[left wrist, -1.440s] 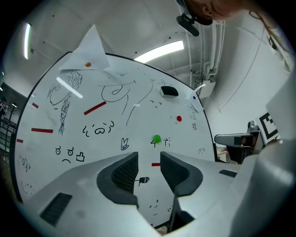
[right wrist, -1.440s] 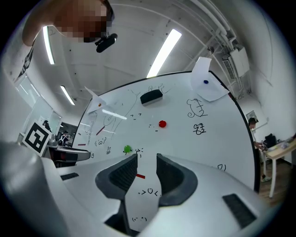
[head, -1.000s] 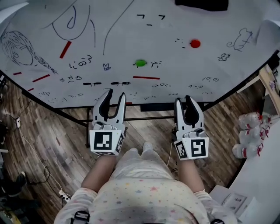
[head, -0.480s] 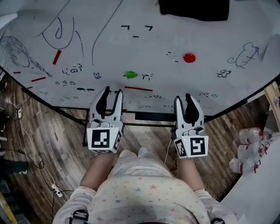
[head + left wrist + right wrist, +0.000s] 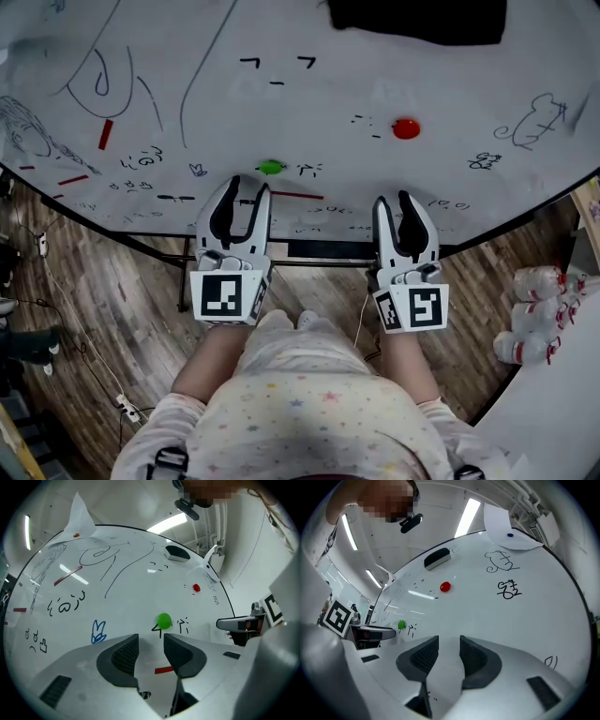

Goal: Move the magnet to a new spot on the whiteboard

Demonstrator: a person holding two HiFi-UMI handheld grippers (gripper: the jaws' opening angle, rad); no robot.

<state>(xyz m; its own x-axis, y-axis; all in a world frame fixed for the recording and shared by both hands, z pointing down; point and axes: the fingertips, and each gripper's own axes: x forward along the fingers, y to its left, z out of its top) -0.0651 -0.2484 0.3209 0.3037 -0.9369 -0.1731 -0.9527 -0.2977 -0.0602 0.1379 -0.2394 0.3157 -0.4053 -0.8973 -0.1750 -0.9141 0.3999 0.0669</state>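
A round green magnet (image 5: 271, 167) sits low on the whiteboard (image 5: 375, 84), and a round red magnet (image 5: 405, 128) lies further right. My left gripper (image 5: 246, 185) is open and empty, its tips just short of the green magnet. In the left gripper view the green magnet (image 5: 164, 620) lies just beyond the jaws of that gripper (image 5: 151, 641), slightly right of the gap. My right gripper (image 5: 394, 200) is open and empty at the board's lower edge. Its own view shows the red magnet (image 5: 445, 586) well ahead of the gripper (image 5: 449, 644).
A black eraser (image 5: 417, 19) rests at the board's top. Red strip magnets (image 5: 105, 134) and marker doodles are scattered over the board; one red strip (image 5: 164, 670) lies under the left jaws. Bottles (image 5: 539, 281) stand at the right, above a wooden floor with cables.
Both grippers have come closer to the board. The left gripper's tips now reach over the lower edge, near the green magnet. Neither magnet has moved on the board.
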